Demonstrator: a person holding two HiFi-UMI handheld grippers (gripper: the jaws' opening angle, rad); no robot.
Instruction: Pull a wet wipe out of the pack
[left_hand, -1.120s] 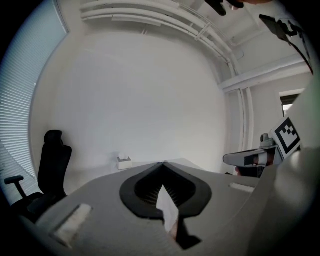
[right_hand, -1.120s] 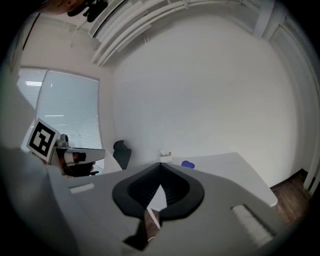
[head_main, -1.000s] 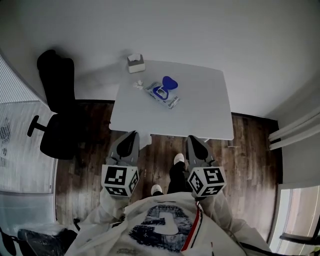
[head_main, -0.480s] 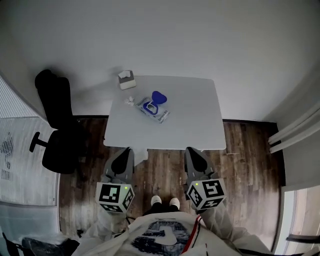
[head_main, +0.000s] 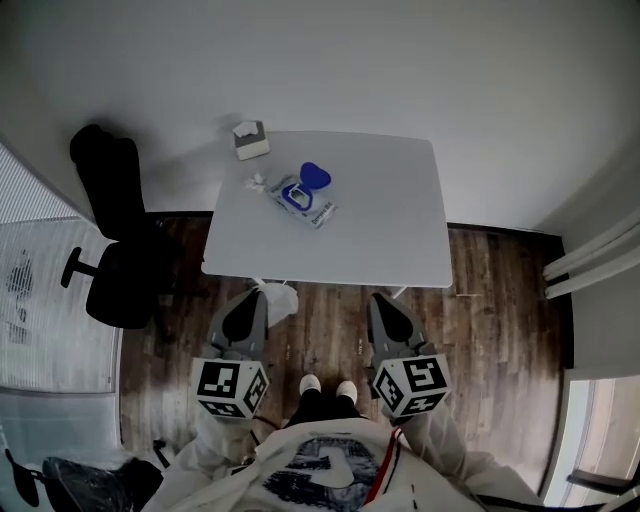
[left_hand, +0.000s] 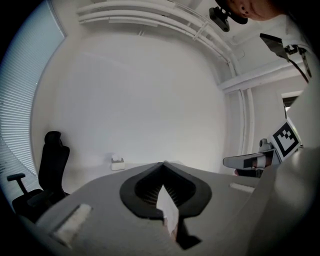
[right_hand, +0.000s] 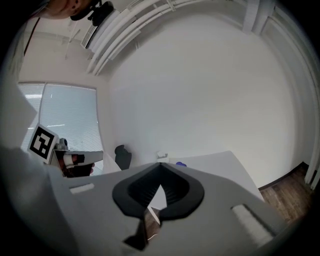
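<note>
Standing short of the white table (head_main: 400, 240), holding the left gripper (head_main: 256, 294) and right gripper (head_main: 381, 300) low over the wood floor (head_main: 490, 310), both clenched tight on nothing. Looking at the wipe pack (head_main: 303, 200) on the table's far left part, with its blue lid (head_main: 315, 175) flipped open, near a small tissue box (head_main: 251, 140) and well apart from both grippers.

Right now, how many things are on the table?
3: a small box at the far left corner, a white scrap nearer, and the wipe pack just right of it.

Probably office: swivel chair (head_main: 105, 185), table (head_main: 380, 220).
</note>
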